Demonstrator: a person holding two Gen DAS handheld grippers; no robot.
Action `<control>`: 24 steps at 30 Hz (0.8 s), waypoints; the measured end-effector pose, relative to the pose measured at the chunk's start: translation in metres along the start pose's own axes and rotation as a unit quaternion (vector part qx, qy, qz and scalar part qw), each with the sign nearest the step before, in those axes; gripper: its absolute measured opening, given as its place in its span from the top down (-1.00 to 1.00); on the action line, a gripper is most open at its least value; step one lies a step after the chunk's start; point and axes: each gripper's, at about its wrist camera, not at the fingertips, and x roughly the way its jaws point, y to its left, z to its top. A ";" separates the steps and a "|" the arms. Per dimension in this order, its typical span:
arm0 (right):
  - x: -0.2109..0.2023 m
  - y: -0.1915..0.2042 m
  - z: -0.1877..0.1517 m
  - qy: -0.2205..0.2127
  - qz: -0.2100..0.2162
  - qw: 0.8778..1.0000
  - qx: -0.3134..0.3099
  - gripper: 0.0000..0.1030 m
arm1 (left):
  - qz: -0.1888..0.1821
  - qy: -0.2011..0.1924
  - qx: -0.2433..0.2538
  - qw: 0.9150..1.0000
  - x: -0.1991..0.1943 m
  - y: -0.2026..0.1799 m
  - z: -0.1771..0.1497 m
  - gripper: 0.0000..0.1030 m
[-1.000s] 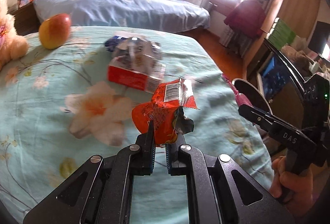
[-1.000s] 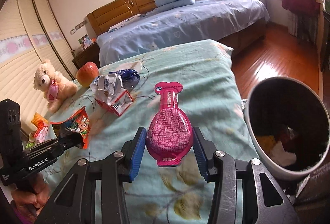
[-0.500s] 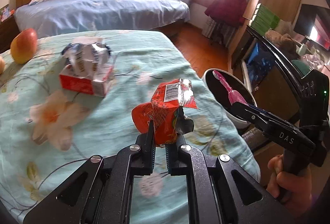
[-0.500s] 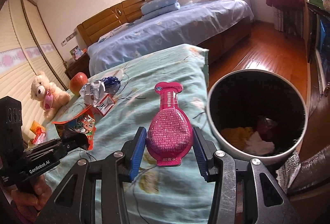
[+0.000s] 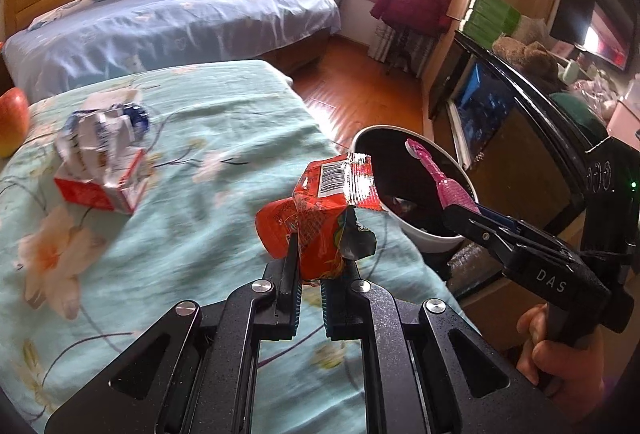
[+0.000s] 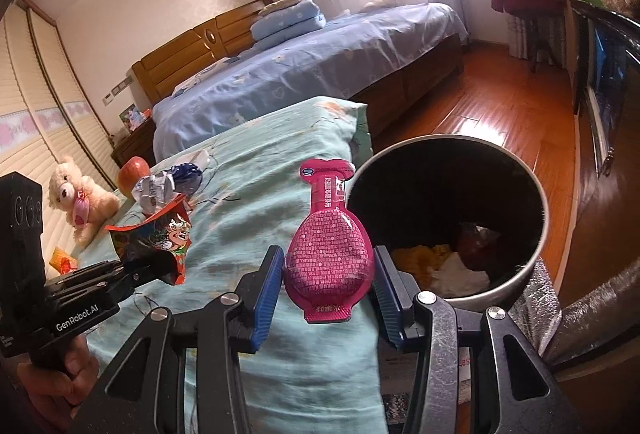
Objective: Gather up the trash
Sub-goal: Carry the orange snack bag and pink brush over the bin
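My left gripper (image 5: 310,266) is shut on a crumpled orange snack wrapper (image 5: 320,218) and holds it above the teal floral bedspread (image 5: 180,194), near the bed's right edge. My right gripper (image 6: 326,274) is shut on a pink bulb-shaped pouch (image 6: 330,242), held beside the rim of the round trash bin (image 6: 536,190). In the left wrist view the pouch (image 5: 444,182) hangs over the bin (image 5: 404,230). The bin holds yellow, white and red scraps. A crushed red and white carton (image 5: 100,162) lies on the bed; it also shows in the right wrist view (image 6: 158,190).
An apple (image 5: 10,122) and a teddy bear (image 6: 80,194) sit at the bed's far left. A blue bed (image 5: 180,22) stands behind. Wooden floor (image 6: 500,110) and a dark cabinet (image 5: 520,138) lie to the right of the bin.
Both grippers have swung right with their loads. The bin has come closer and more central; the pink pouch now hangs over its rim.
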 end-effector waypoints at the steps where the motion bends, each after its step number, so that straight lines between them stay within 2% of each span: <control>1: -0.001 -0.002 0.000 0.000 -0.002 1.000 0.001 0.11 | -0.002 0.002 0.003 1.000 0.003 -0.004 0.001 0.86; 24: 0.006 -0.060 0.012 0.000 -0.049 0.998 0.036 0.11 | -0.022 0.027 0.052 0.998 0.052 -0.059 0.028 0.86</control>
